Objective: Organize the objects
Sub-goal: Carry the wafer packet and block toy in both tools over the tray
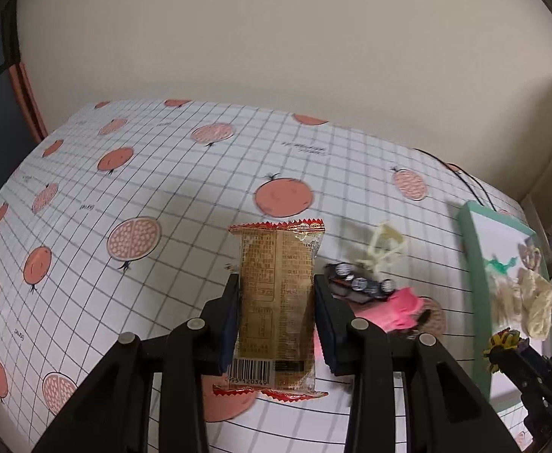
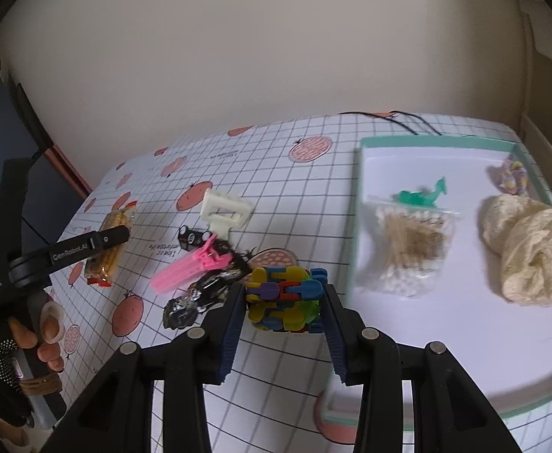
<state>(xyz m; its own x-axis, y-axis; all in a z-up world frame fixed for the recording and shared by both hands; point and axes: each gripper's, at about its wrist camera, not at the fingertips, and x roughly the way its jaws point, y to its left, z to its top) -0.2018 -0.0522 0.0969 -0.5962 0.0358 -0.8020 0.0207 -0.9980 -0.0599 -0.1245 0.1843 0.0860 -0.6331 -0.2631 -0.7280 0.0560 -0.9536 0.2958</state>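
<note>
Grid-patterned tablecloth [image 1: 185, 173] below beige wall [image 1: 276, 37]

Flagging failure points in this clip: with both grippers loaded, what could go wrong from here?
1. The left gripper pinches the snack packet at its sides; the soft wrapper could slip or crush.
2. The right gripper holds the colourful block toy just short of the tray; it may clip the rim.
3. The tray already holds a swab bag and a cream cloth, so the toy may land on them.
</note>
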